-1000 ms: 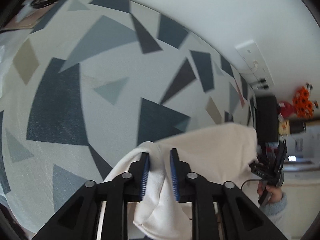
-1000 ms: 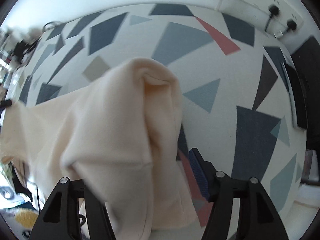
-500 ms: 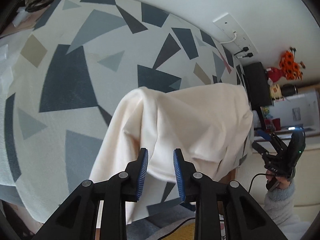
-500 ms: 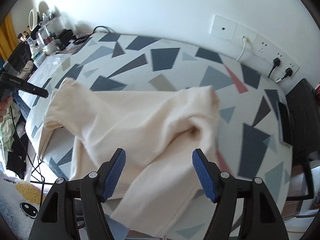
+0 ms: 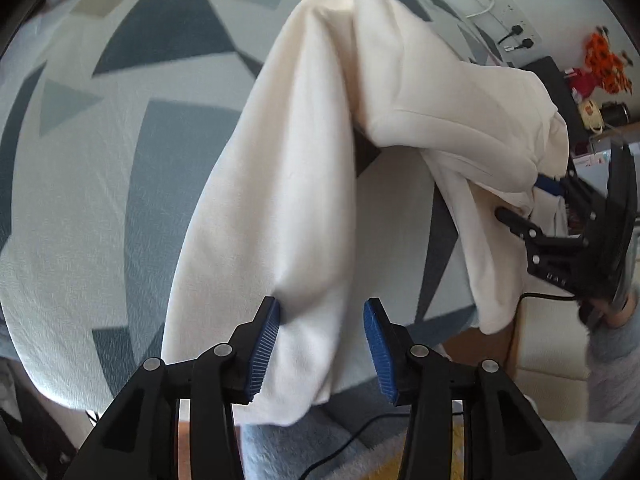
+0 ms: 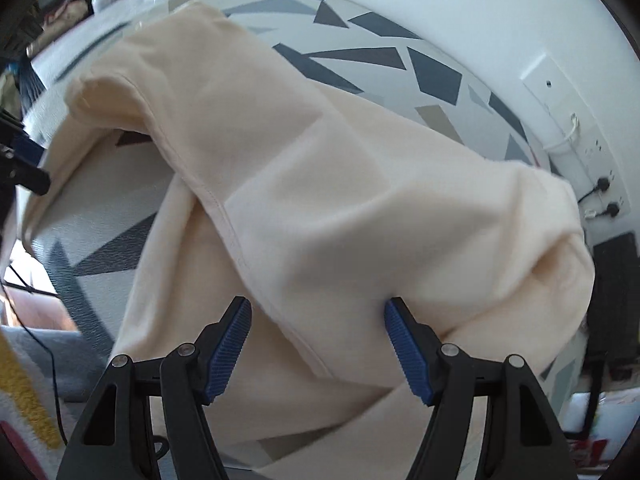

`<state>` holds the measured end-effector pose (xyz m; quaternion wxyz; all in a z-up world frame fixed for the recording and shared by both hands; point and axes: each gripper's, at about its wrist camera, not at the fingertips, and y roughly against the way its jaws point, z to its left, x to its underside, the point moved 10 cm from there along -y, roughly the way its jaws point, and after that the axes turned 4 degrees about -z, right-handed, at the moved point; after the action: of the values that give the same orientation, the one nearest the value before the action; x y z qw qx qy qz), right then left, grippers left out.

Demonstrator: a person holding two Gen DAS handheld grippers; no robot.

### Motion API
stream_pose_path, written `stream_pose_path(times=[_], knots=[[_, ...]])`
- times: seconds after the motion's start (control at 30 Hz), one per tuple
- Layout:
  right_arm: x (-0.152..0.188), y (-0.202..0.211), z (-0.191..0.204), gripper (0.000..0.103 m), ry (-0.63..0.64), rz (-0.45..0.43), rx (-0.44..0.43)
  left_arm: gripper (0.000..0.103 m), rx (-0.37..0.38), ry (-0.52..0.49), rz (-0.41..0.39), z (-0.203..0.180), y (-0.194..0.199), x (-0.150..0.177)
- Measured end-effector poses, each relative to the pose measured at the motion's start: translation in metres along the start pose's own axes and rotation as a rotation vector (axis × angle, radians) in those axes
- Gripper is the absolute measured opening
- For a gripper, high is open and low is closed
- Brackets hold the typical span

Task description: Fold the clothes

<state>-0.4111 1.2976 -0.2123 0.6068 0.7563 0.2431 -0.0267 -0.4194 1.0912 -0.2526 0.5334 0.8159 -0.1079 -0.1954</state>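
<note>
Since a second ago the cream garment [image 5: 304,184] has gone from being pinched in the left gripper [image 5: 322,344] to lying draped over the patterned table [image 5: 104,184], and both grippers have drawn back toward its near edge. Left jaws have just been opening: the blue pads [image 5: 265,350] stand apart with a hanging fold of cloth between them, the left pad just touching the fabric, the other clear of it, so nothing is clamped. On the right gripper [image 6: 316,344] the jaws stand wide, its pads [image 6: 406,346] either side of a hemmed fold that passes between them without being pressed. Beyond the fingers, the garment spreads in loose ridges across the table's grey, dark and white triangles, one bunched end rising toward the white wall [image 6: 460,12], the near end spilling over the table edge. In the left view the right gripper shows at the far right beside the cloth, held by a hand [image 5: 612,308] in a grey sleeve [image 5: 612,364]. Wall sockets [image 6: 600,196] with plugs sit behind the table.
</note>
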Motion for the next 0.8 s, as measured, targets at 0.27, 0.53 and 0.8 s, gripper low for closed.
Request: stream_pose_path(times=[0.27,0.53,0.8], knots=[[-0.052,0.054,-0.066,0.005,-0.249,-0.115,-0.006,0.005,0.005,0.075,-0.121,0.02,0.034,-0.022],[-0.102,0.142,-0.141,0.005,-0.354,-0.289,0.011,0.004,0.097,0.083,-0.245,0.005,0.122,-0.037],[-0.154,0.181,-0.181,0.005,-0.399,-0.443,-0.01,0.004,0.333,0.142,-0.293,-0.031,0.213,-0.051]])
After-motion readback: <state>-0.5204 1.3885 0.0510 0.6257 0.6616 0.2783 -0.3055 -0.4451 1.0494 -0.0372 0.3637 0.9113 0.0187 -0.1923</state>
